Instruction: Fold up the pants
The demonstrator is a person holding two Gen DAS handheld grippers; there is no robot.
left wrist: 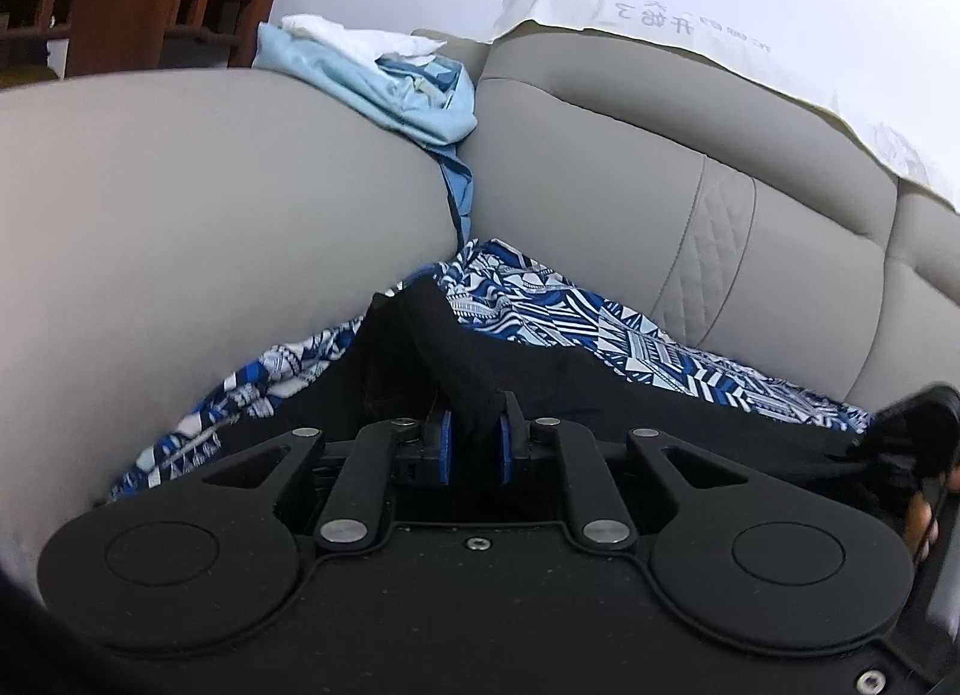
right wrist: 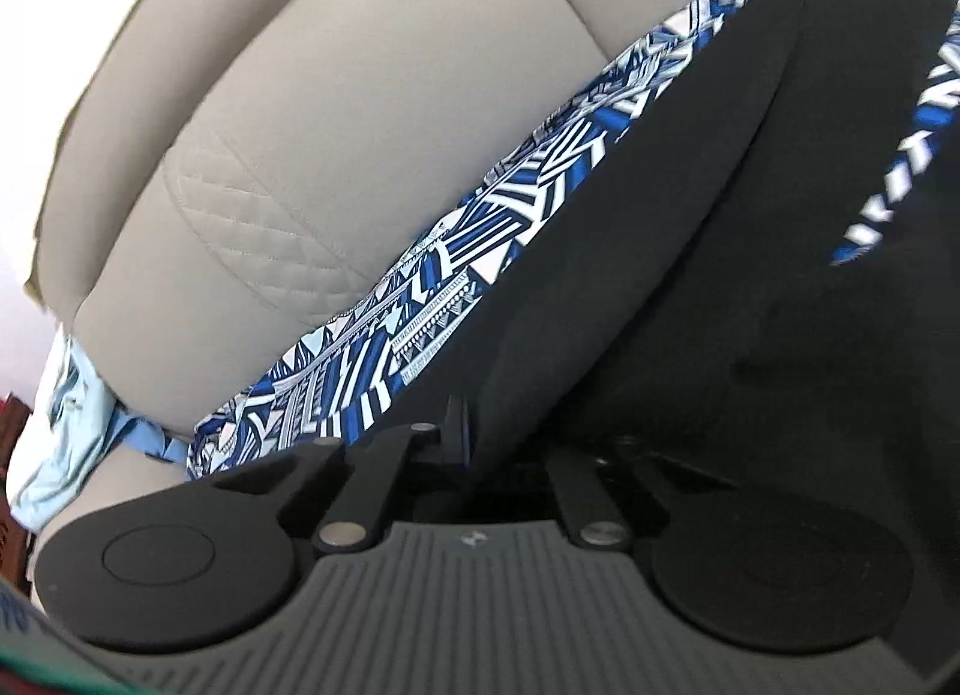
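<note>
On the beige sofa [left wrist: 600, 155], the black pants [left wrist: 600, 389] are lying across a blue-and-white patterned cloth [left wrist: 540, 311] that's covering the seat. Left gripper [left wrist: 477, 425] is sitting nearly closed, its blue pads pinching a raised fold of the black fabric that's sticking up between them. Over at the right edge of the left wrist view, the right gripper [left wrist: 918, 431] is bunching up another bit of the same pants, with a bit of a hand showing just below it.

From the right wrist view, the right gripper [right wrist: 480, 431] is closed down on the edge of the pants [right wrist: 720, 215], and the black fabric is draping right over its far finger so you can't really see that one. Patterned cloth [right wrist: 450, 251] is peeking out between the pants and the sofa back [right wrist: 360, 125]. A light blue garment [left wrist: 414, 95] is stuffed into the gap between the armrest and the backrest.
</note>
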